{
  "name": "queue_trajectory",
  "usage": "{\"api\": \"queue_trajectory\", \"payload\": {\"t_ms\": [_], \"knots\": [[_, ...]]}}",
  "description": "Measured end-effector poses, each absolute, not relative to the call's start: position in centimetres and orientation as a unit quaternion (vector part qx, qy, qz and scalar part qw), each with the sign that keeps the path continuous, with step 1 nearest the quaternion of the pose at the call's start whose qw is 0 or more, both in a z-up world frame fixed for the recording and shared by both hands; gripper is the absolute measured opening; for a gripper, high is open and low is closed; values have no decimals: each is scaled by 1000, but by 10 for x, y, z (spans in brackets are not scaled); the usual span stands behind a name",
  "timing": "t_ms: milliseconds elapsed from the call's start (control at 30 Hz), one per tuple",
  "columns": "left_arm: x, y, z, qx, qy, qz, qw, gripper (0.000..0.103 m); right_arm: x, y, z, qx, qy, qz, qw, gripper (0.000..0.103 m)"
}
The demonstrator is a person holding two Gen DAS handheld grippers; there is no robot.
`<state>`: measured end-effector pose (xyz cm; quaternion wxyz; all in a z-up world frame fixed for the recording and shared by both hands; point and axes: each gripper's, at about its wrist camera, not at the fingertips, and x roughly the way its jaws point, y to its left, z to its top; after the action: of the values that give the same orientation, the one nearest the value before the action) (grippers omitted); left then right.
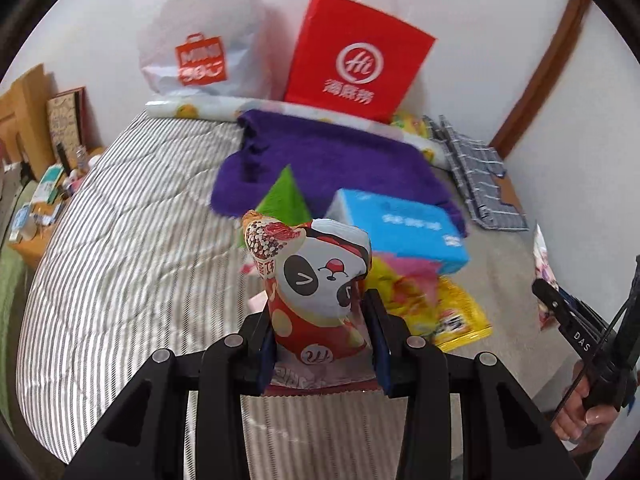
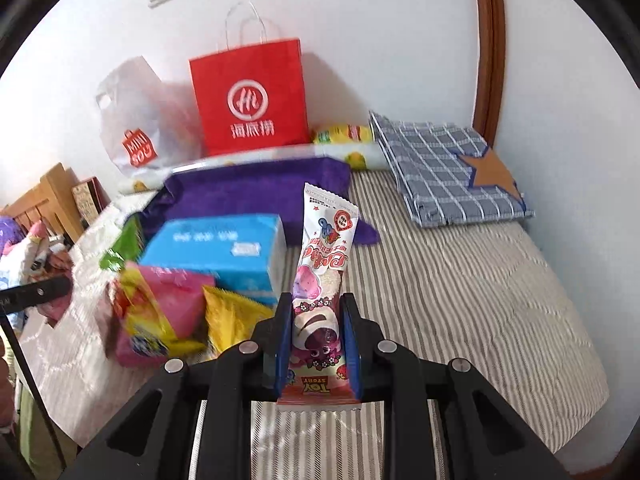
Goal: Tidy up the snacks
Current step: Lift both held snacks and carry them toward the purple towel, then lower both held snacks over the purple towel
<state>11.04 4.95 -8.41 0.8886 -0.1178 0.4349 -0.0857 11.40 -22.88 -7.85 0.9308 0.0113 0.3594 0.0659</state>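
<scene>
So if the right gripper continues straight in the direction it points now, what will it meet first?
Probably the purple towel. The right gripper, shut on the pink snack bar, aims past the blue box on its left toward the towel's right end. Depth is unclear; it might land on the striped bed cover instead.

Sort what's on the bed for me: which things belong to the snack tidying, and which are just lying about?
Part of the job:
- panda snack bag, held in the left tool
- pink Toy Story snack bar, held in the right tool
- loose pile of yellow and pink snack packets
- green packet

Just lying about:
- purple towel
- blue tissue pack
- checked bedding
- red paper bag
- white plastic bag
</scene>
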Motion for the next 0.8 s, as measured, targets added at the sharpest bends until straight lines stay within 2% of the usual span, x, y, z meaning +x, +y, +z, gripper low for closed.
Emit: {"api": "queue_trajectory", "payload": {"t_ms": [467, 800], "knots": [[168, 25, -28, -106, 409, -126, 898, 39, 170, -193, -19, -5, 325, 99, 941, 22], [245, 32, 2, -96, 397, -111, 906, 39, 251, -171, 0, -7, 311, 114, 943, 22]]}}
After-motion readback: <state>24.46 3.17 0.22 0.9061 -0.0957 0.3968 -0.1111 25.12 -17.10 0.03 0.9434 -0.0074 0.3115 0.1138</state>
